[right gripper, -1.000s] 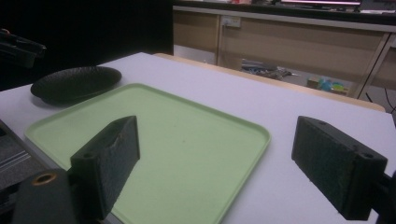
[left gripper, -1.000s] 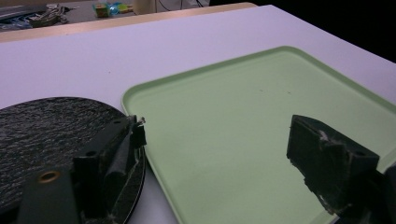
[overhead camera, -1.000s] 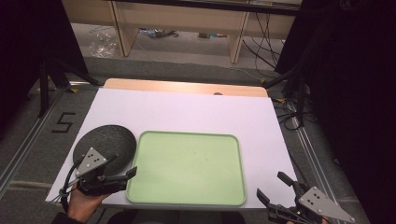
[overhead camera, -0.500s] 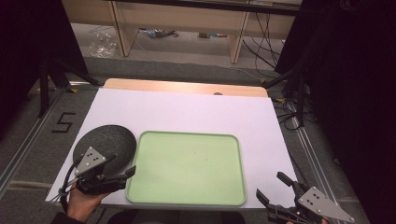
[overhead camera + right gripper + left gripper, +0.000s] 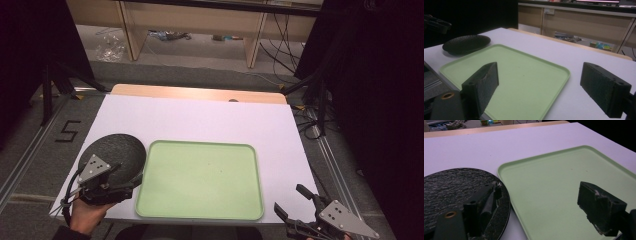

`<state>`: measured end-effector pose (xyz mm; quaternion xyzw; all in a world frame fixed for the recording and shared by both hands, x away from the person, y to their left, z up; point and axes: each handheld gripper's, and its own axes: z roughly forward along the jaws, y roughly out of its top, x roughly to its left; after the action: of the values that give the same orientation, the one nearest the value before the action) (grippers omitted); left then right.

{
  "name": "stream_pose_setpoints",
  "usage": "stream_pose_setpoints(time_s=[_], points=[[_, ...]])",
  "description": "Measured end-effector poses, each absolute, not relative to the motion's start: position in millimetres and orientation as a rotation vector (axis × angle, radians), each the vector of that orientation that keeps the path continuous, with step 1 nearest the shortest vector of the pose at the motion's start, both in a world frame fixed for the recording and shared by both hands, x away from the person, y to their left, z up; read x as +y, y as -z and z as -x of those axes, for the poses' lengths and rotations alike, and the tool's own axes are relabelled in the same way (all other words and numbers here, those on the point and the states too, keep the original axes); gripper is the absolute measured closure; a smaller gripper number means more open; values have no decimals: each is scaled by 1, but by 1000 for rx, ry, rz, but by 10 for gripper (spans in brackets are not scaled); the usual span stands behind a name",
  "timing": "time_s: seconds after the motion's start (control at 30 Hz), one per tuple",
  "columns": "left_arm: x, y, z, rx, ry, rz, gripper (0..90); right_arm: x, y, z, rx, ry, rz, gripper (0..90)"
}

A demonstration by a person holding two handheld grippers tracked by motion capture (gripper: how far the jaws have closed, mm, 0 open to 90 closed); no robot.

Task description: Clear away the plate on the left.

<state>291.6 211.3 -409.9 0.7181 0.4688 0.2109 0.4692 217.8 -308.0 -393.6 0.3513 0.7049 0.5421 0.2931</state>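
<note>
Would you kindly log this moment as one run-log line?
left hand-held gripper: open, over black plate rim | right hand-held gripper: open, off table | green tray: empty

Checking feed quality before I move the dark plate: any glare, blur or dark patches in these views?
High view: even light on the white table, no glare, surroundings in deep shadow. Left gripper view: the near jaws look soft, while the dark plate and green tray stay fairly sharp. Right gripper view: near jaws blurred, background at left almost black, tray evenly lit.
</note>
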Motion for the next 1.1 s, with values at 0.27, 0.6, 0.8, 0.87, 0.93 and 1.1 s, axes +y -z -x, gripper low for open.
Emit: stream_pose_setpoints(time_s=[0.27, 0.6, 0.8, 0.87, 0.93, 1.1], points=[[224, 410, -307, 1195, -561, -1745, 170, -308, 392, -215, 1912, -1425, -972, 159], [233, 415, -326, 1303, -511, -1706, 178, -305, 394, -216, 1890, -1465, -962, 159], [238, 420, -341, 1345, -478, -1709, 176, -305, 394, -217, 1892, -1468, -957, 159], [241, 423, -346, 1353, -466, -1709, 176, -305, 394, -217, 1894, -1466, -956, 159], [245, 426, -353, 1371, -454, -1708, 176, -305, 394, -216, 1898, -1464, -954, 159], [258, 430, -367, 1396, -397, -1709, 179, -305, 394, -216, 1897, -1464, -953, 159]])
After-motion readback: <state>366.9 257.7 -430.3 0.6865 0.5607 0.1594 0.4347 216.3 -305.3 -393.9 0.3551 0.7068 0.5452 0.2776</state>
